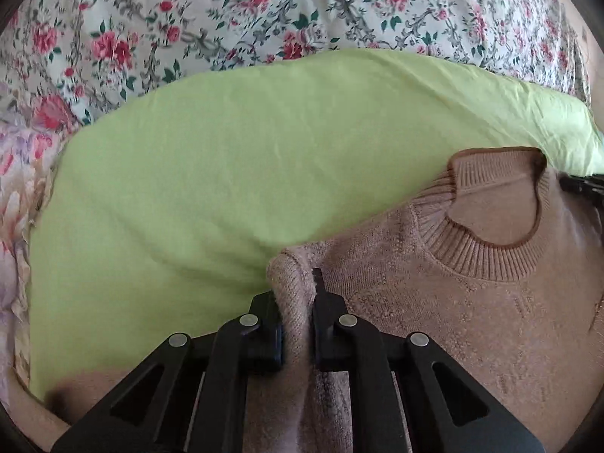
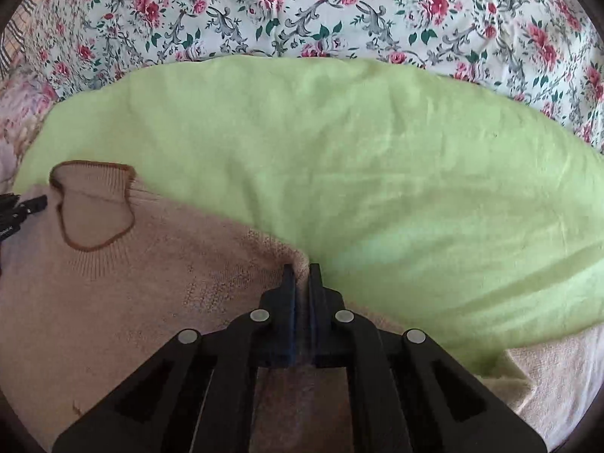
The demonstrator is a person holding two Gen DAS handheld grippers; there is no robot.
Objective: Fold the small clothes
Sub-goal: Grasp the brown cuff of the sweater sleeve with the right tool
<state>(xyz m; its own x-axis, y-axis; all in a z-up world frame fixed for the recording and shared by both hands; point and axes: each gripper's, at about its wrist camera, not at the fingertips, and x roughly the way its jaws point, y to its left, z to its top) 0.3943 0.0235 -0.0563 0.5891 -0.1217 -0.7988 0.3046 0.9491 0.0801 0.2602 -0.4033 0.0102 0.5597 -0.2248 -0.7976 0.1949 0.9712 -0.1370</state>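
bedding: white cotton sheet printed with red roses, cut off by the round lens edge.
cover: plain lime-green cloth spread over it, its near part hidden under the knitwear.
garment: beige knitted sweater with brown-trimmed ribbed collar, lower body out of frame.
left gripper: closed tight on a bunched shoulder fold.
right gripper: pinching the opposite shoulder edge, jaws nearly touching.
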